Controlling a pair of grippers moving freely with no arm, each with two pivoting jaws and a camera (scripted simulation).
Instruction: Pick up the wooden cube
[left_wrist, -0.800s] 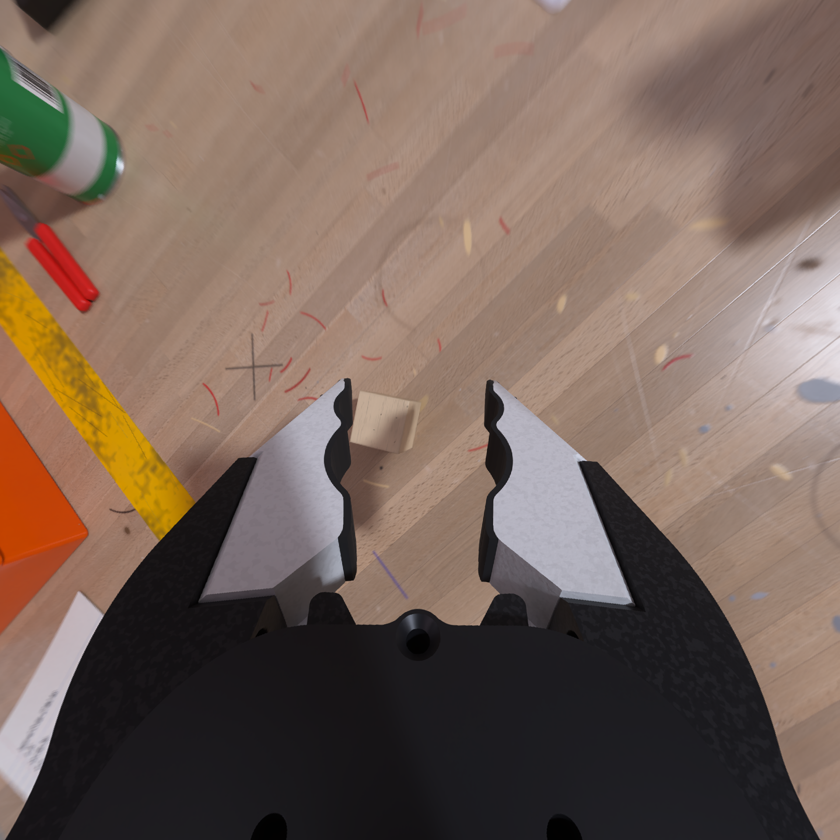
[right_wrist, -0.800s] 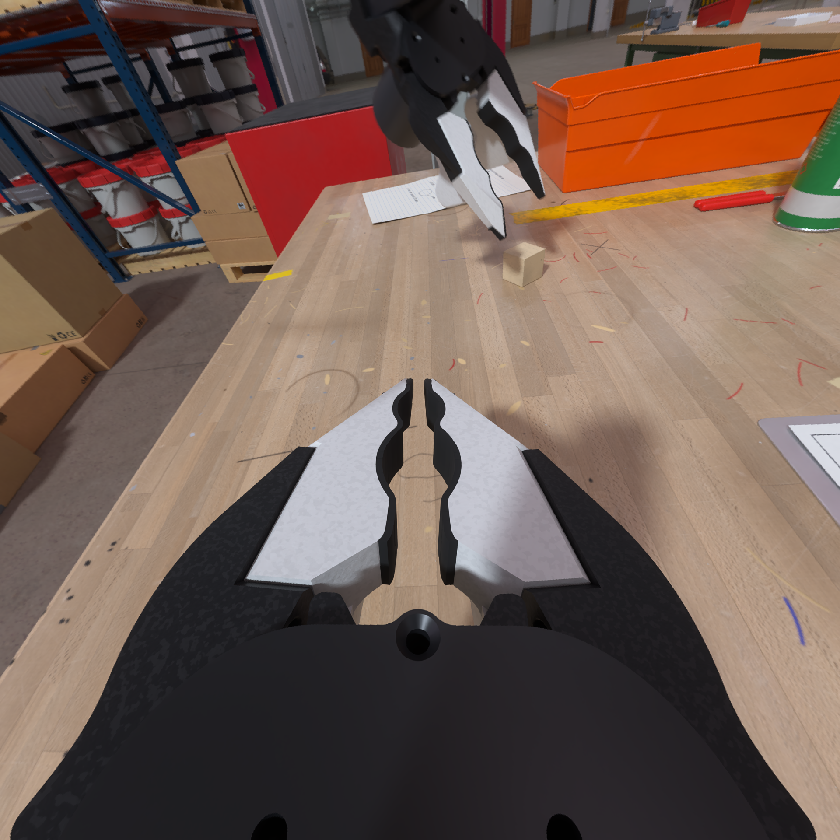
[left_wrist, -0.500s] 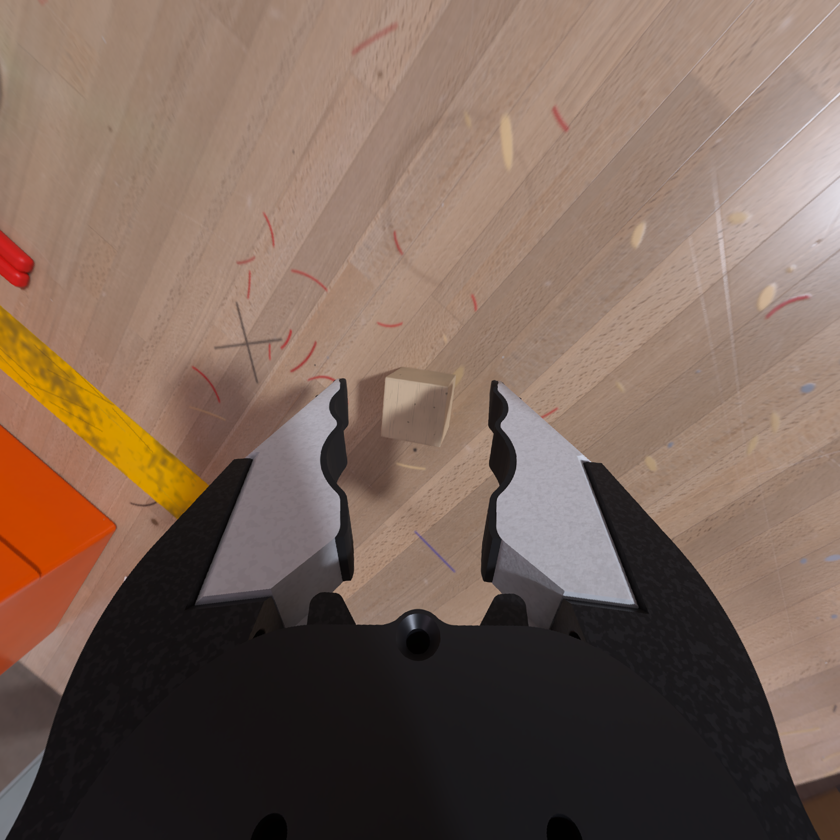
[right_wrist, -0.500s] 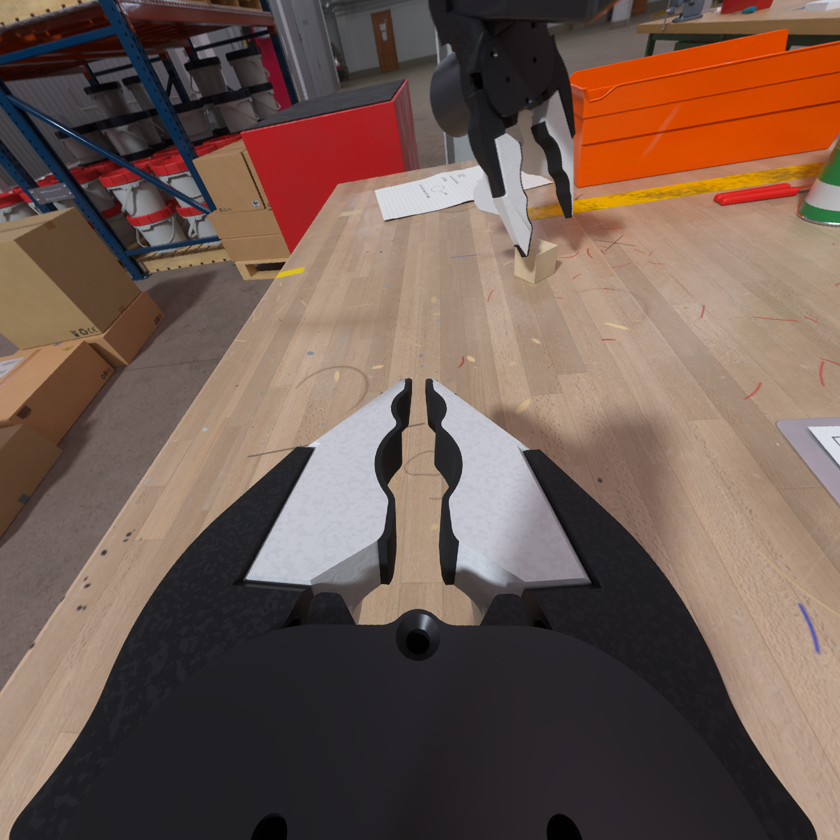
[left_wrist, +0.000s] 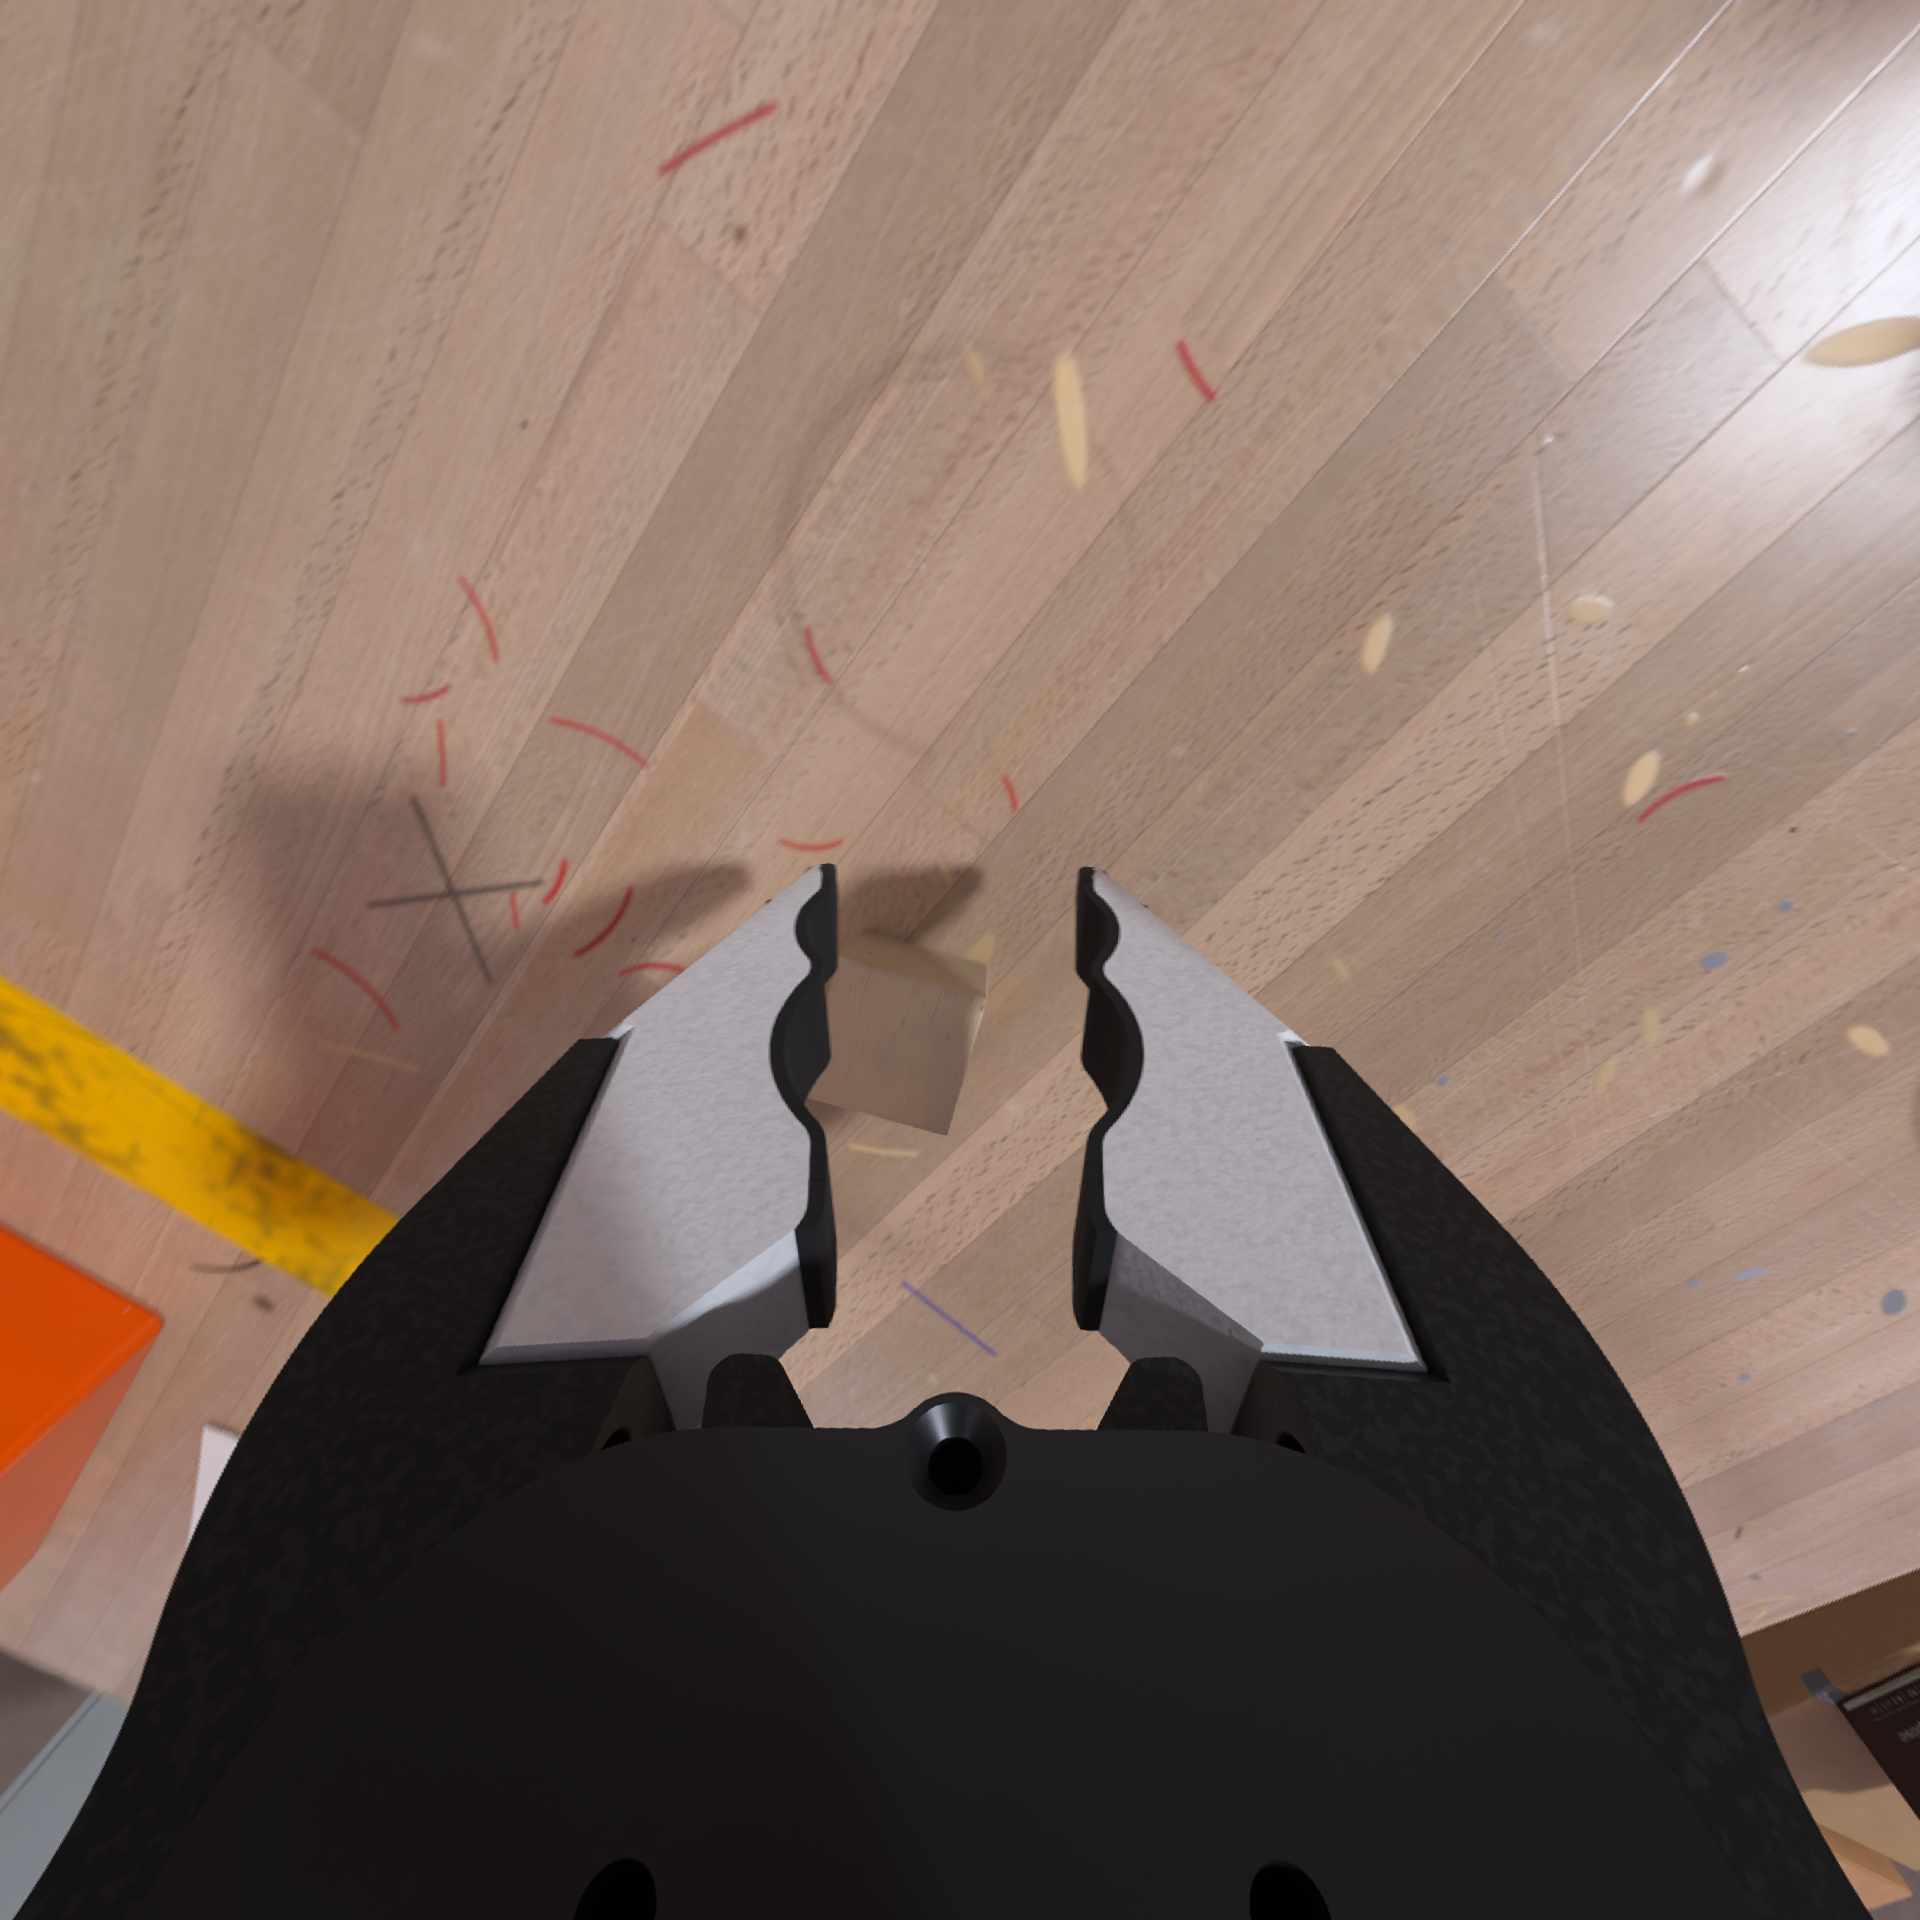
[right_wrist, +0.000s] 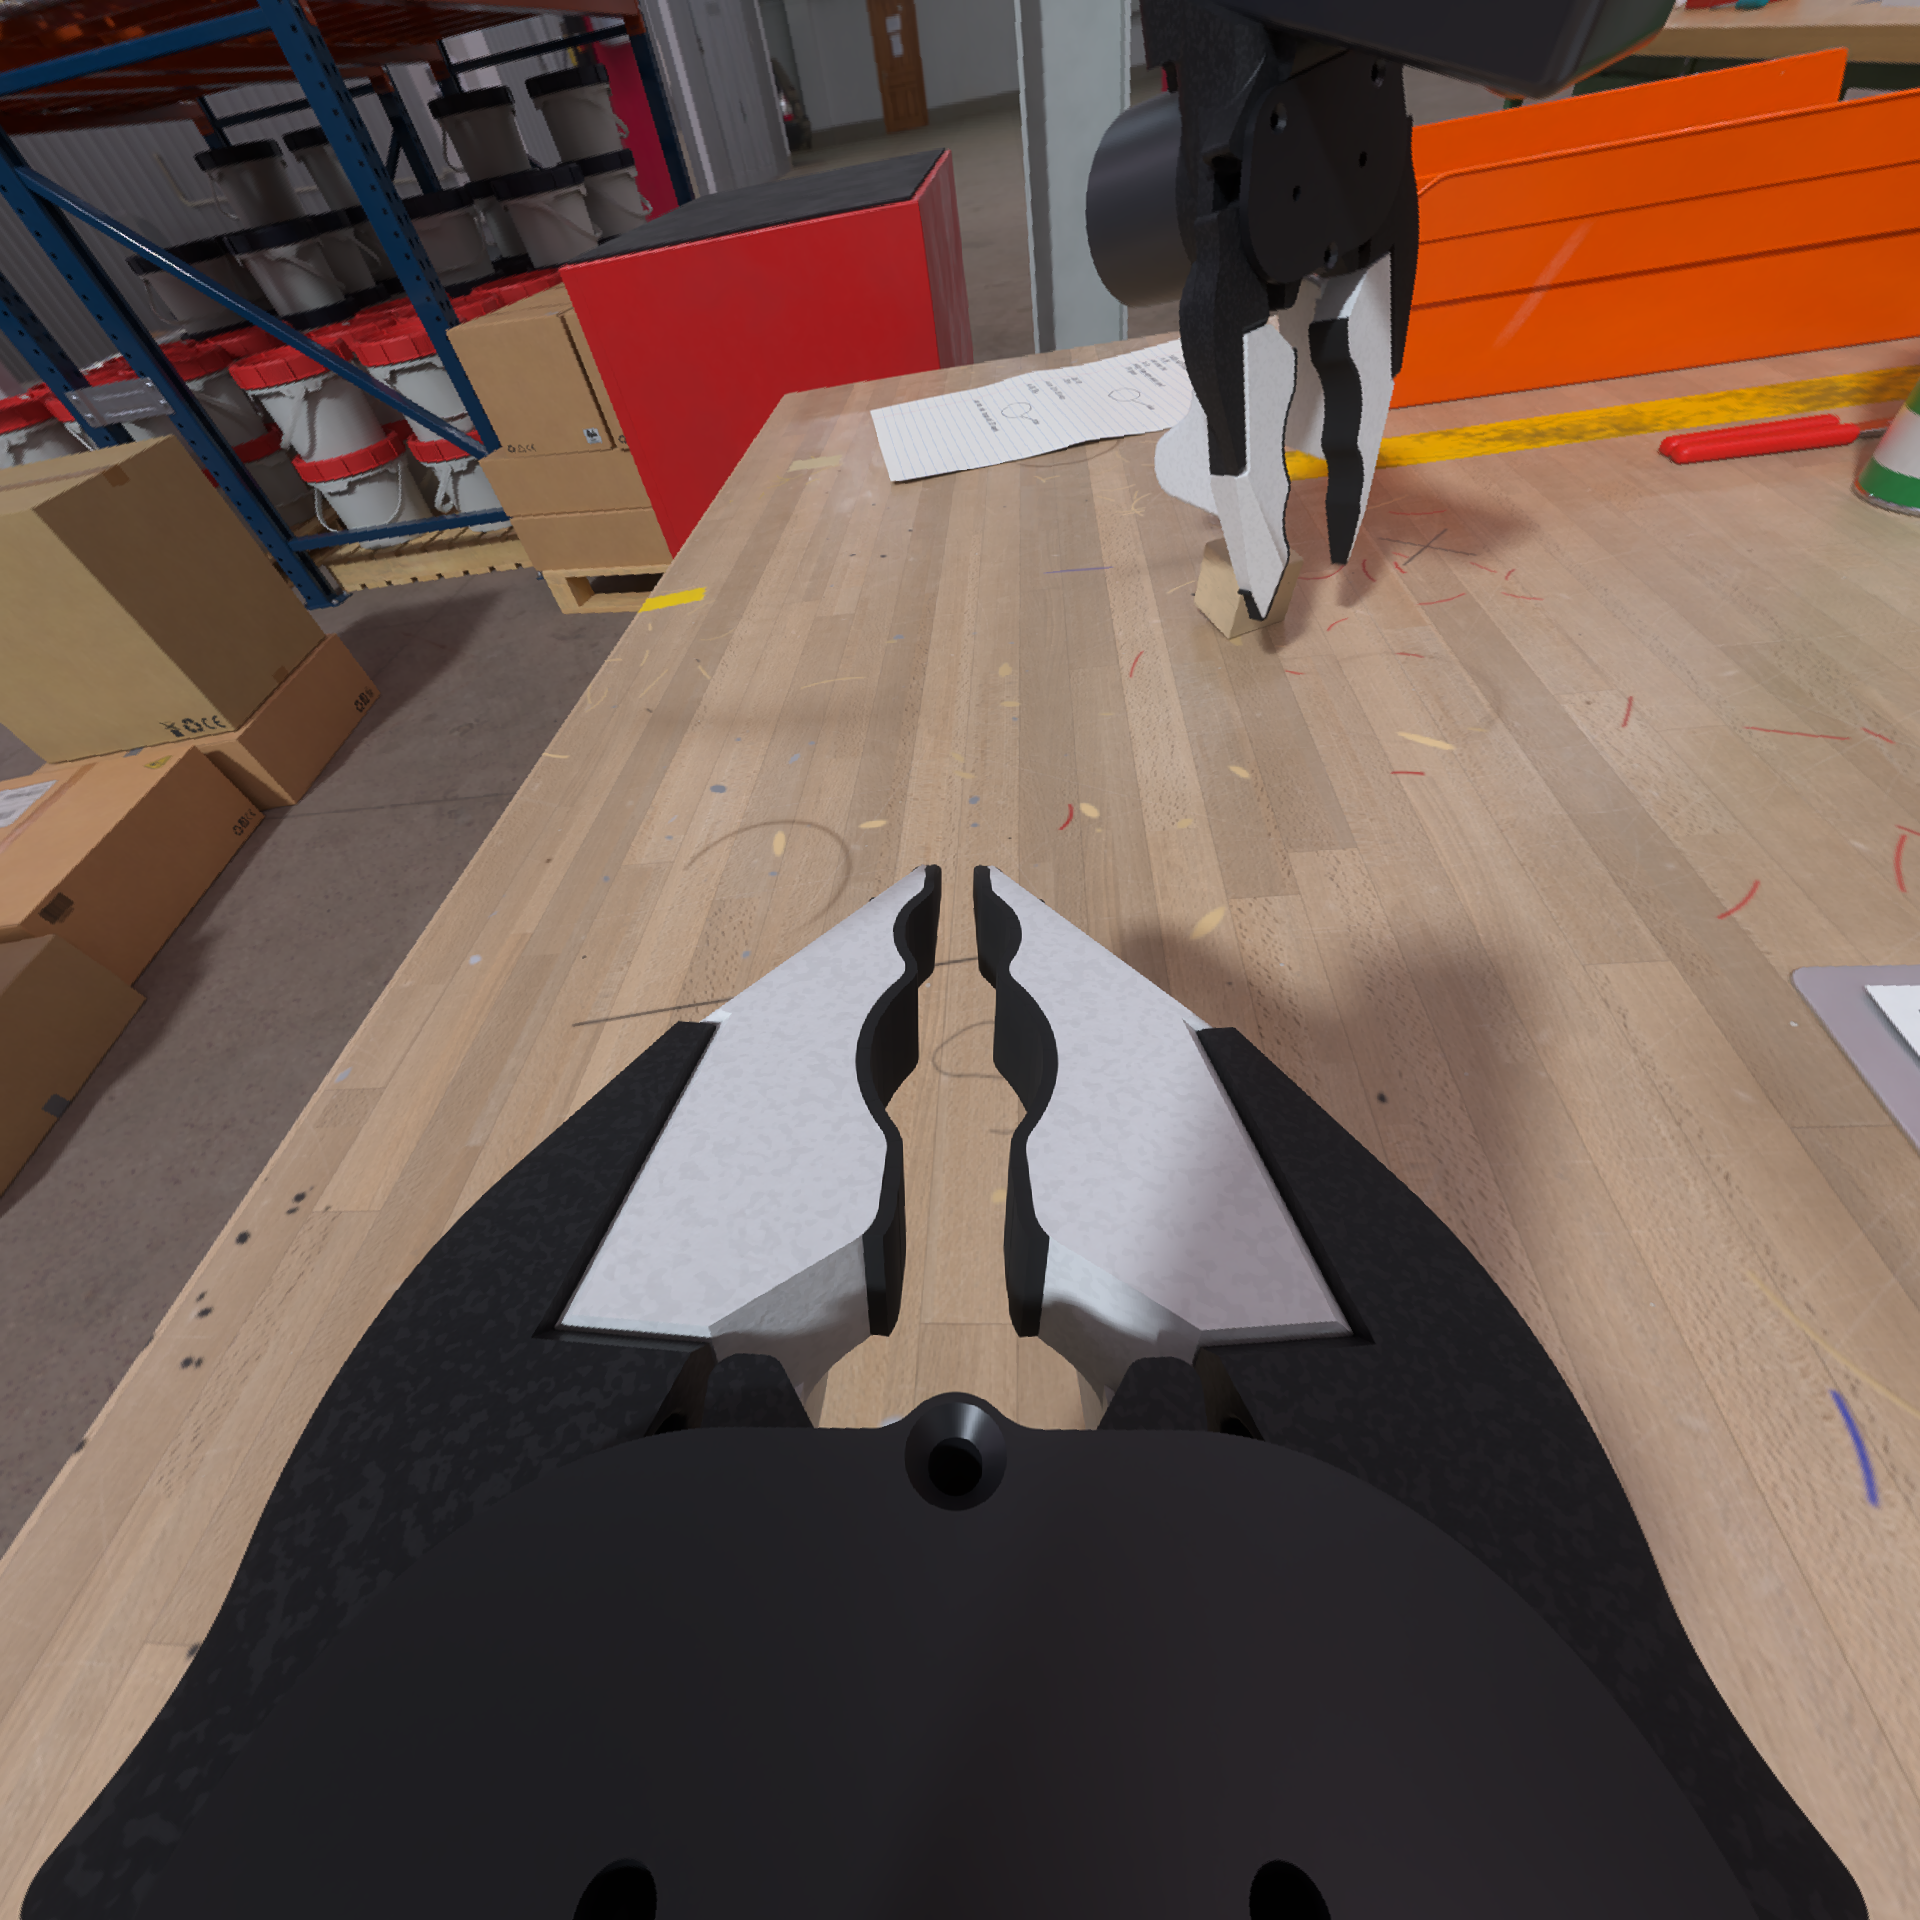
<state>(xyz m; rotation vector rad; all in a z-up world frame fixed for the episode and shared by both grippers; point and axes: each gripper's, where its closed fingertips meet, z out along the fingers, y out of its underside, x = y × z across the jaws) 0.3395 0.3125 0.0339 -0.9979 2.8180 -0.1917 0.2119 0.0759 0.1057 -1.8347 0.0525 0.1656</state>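
Cube (left_wrist: 902, 1039): on the worktop near the far edge, now between the wide-spread fingers of the left gripper (left_wrist: 956, 883), which has dropped around it since a moment ago; it sits against the left finger, clear of the other. Closing looks next. Right gripper (right_wrist: 956, 878): narrow, holding nothing, unmoved near the near edge.

Bare benchtop (left_wrist: 1351, 520) round the wooden cube (left_wrist: 904, 1049); orange bin (right_wrist: 1662, 229) well behind

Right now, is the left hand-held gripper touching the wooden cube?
Cannot tell. In the left wrist view the wooden cube disappears behind one finger of the open left hand-held gripper; neither contact nor gap shows.
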